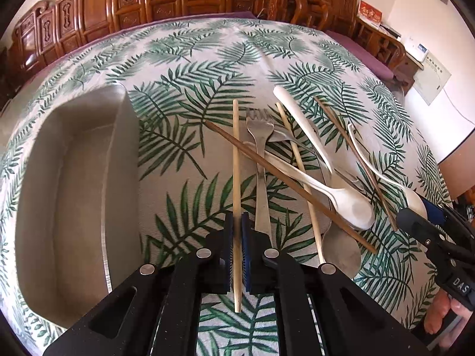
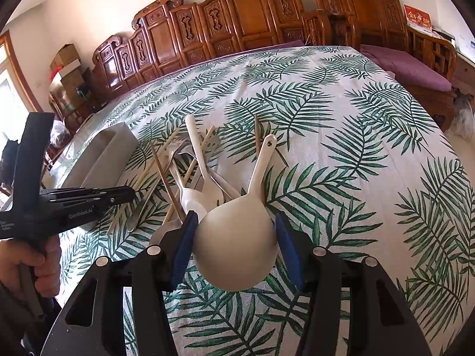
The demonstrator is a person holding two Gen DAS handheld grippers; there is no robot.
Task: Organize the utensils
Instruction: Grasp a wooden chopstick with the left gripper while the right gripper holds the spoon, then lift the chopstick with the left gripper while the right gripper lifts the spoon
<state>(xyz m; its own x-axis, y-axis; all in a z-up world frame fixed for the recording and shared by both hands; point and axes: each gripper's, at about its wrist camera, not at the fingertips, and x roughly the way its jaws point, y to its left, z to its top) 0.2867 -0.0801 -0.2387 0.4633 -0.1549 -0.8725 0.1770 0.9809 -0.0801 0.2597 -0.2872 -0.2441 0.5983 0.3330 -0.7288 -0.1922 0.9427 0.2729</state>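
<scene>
In the left wrist view, the left gripper [image 1: 237, 231] sat nearest, its black arms ending in ribbed blue pads pinched tight on a pale bamboo chopstick [image 1: 236, 160], a thin round stick running straight up the frame. To the left lay a grey tray [image 1: 118, 154], smooth, rounded at the corners and shallow-walled. Right of the chopstick the pile spread over the leaf-print cloth [image 1: 190, 47]: a steel fork [image 1: 261, 163], a dark wood chopstick [image 1: 285, 184] slanting across it, a second pale stick [image 1: 299, 175], a matte white spoon [image 1: 335, 195] and a dull steel spoon [image 1: 341, 252]. The right gripper [image 1: 427, 216] showed at the right edge.

In the right wrist view, the right gripper [image 2: 234, 237] held its blue pads against the sides of a glossy white ladle [image 2: 234, 246], bowl round and domed, flat handle pointing away with a small hole at its tip. Beyond it lay the tangled utensils beside the tray [image 2: 112, 154]. At left, a hand [image 2: 38, 264] gripped the left gripper [image 2: 130, 195], whose tips were too edge-on to judge here.
</scene>
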